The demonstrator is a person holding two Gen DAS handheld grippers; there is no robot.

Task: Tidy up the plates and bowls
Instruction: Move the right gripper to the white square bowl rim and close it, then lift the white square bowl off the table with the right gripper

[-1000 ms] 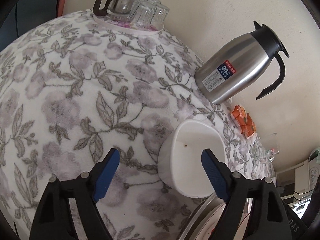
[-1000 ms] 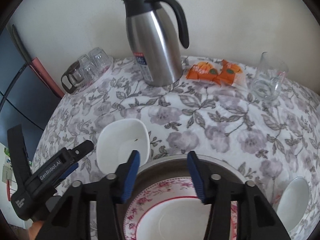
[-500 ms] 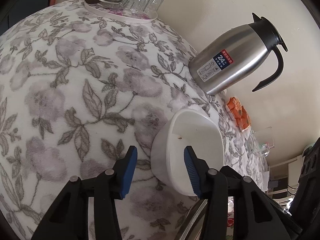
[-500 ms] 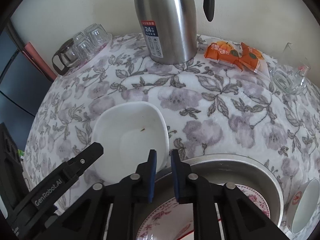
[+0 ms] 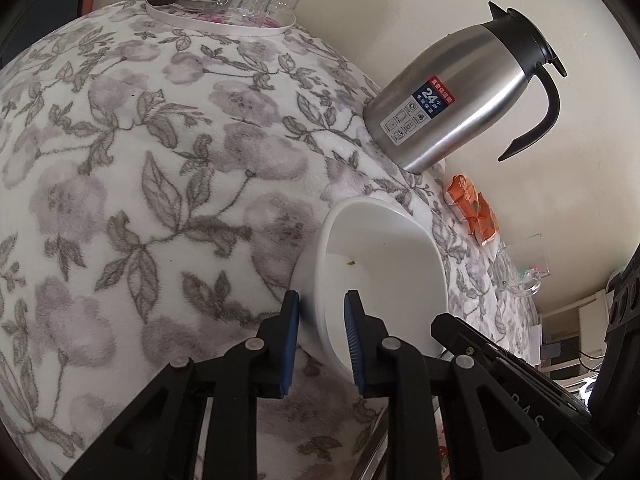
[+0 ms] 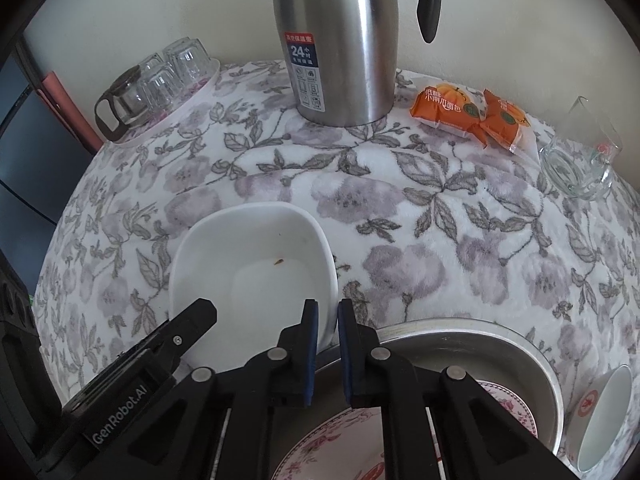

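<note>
The white square bowl (image 6: 256,276) sits on the floral tablecloth (image 6: 400,208), with its near right corner right up against the rim of the big metal basin (image 6: 480,340). There's a small brown speck on the bowl's inside floor.

Both claws are on it. The right gripper (image 6: 328,316) has its blue pads clamped on the bowl's wall at that corner by the basin, one pad inside and one outside. The left gripper (image 5: 322,312) straddles the opposite rim the same way, jaws closing, and the pads look pressed on the wall.

Inside the basin lies a pink floral plate (image 6: 340,440); the black arms cover most of it. A white cup (image 6: 604,416) lies tipped on its side just outside the basin's right edge.

Room-wise, the cloth beyond the bowl is bare up to the stainless thermos jug (image 6: 340,48), which stands at the wall. Left of it, at the table's back edge, a tray of upturned glasses (image 6: 168,76) with a glass pot. Right of the jug, two orange snack packets (image 6: 472,116), then a clear glass mug (image 6: 580,160) near the right edge. The cloth left of the bowl is bare too.
</note>
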